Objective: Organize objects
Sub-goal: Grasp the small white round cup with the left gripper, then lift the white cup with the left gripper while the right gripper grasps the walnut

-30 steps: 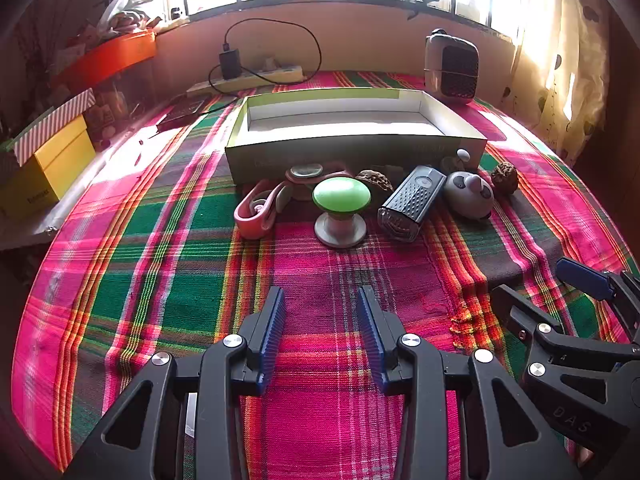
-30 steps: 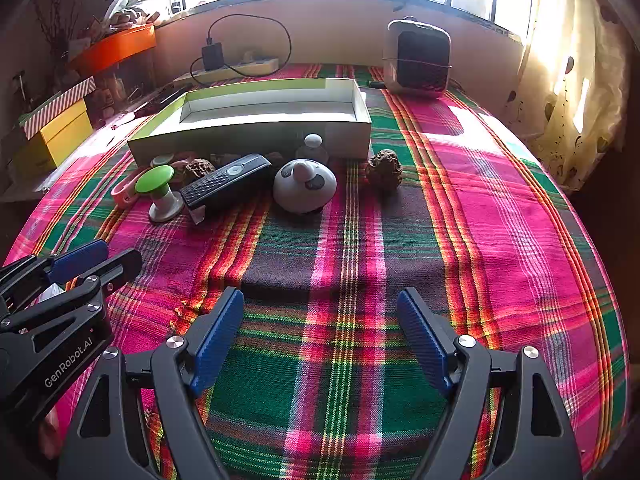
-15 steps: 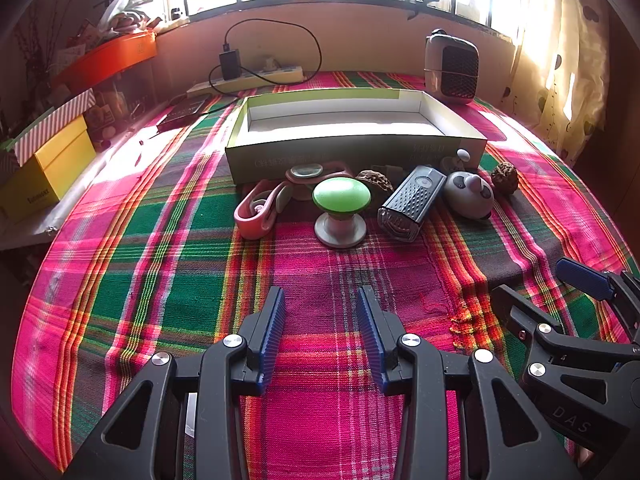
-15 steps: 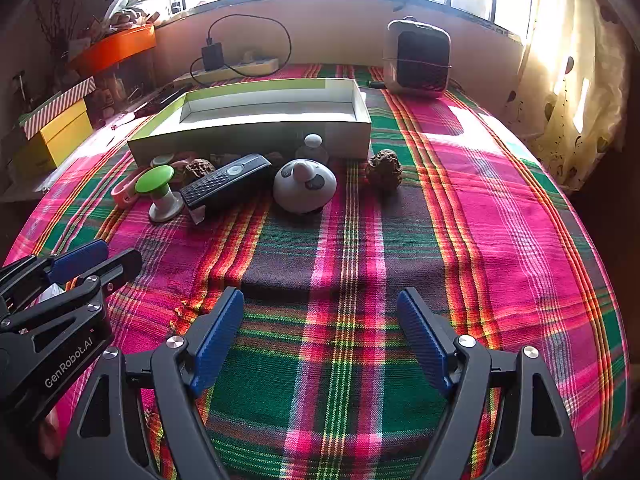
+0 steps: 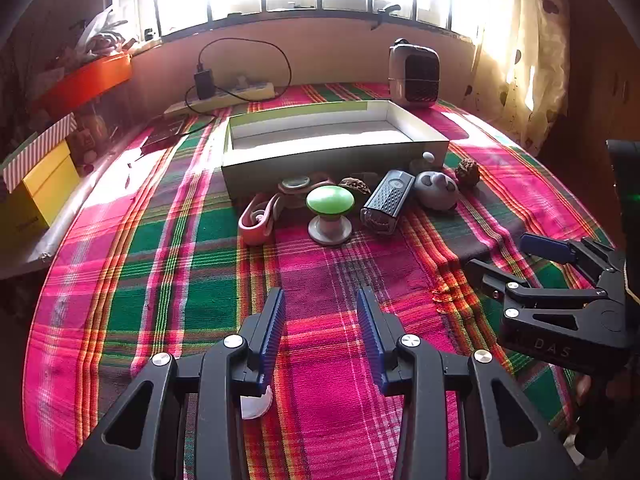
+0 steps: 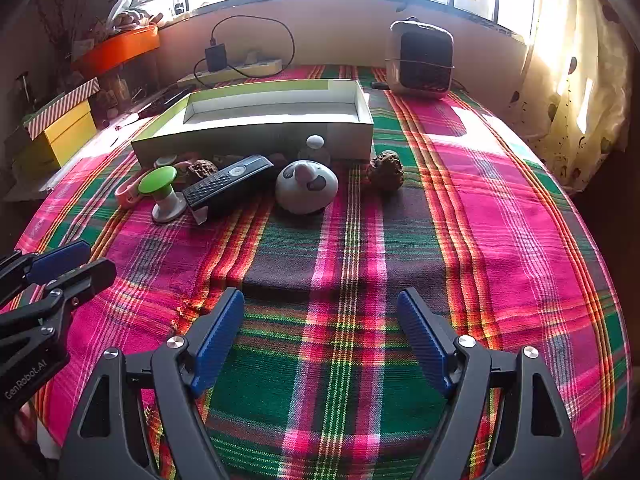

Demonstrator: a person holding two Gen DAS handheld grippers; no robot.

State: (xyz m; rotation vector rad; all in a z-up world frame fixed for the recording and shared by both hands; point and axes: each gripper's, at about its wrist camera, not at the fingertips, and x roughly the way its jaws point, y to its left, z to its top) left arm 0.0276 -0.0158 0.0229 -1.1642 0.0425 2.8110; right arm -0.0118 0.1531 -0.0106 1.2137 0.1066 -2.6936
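Nothing is grasped. The left hand-held gripper [image 5: 320, 320] is held partly parted and empty above the plaid cloth [image 5: 160, 248]; the right hand-held gripper [image 6: 320, 332] is spread wide, also empty. The loose objects are lined up just before the empty open box [image 5: 332, 160]: pink strap [image 5: 256, 220], green-topped knob [image 5: 330, 200], black remote [image 5: 388, 200], grey rounded item [image 5: 436, 190], brown nut [image 6: 386, 170]. No item is yet boxed. It is judged that the knob, directly ahead of the left gripper, should be approached first, gripped at its stem or cap squarely, and lifted clear of the box wall before release.
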